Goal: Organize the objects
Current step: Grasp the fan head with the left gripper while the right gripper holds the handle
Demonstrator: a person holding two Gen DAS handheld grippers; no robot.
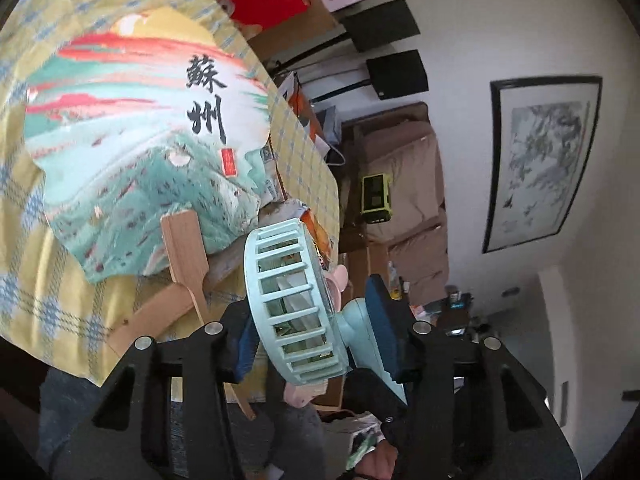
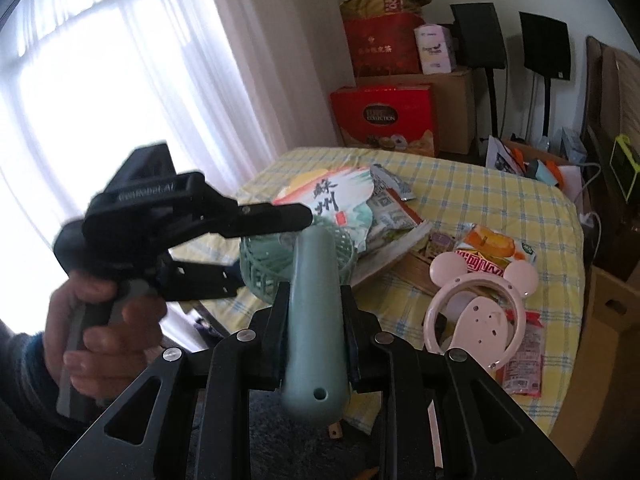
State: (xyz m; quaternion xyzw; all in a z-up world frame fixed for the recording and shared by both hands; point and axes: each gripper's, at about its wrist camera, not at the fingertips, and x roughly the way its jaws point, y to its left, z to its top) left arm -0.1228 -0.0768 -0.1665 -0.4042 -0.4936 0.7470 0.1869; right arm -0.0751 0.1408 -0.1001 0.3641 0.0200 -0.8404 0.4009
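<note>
A mint-green handheld fan (image 1: 294,304) is held between both grippers above the table's near edge. My left gripper (image 1: 316,332) has its blue pads around the fan's round cage and neck. My right gripper (image 2: 314,320) is shut on the fan's handle (image 2: 316,320), with the cage (image 2: 260,264) pointing away. The left gripper (image 2: 276,216) shows in the right wrist view, reaching to the cage from the left. A painted paper hand fan (image 1: 132,148) with a wooden handle lies on the yellow checked tablecloth (image 1: 36,280).
A pink mouse-eared fan (image 2: 476,308) lies on the table beside snack packets (image 2: 492,252). More packets (image 2: 392,208) lie under the paper fan (image 2: 332,196). Red gift boxes (image 2: 384,120) and cardboard boxes stand behind the table. A sofa (image 1: 404,184) stands beyond it.
</note>
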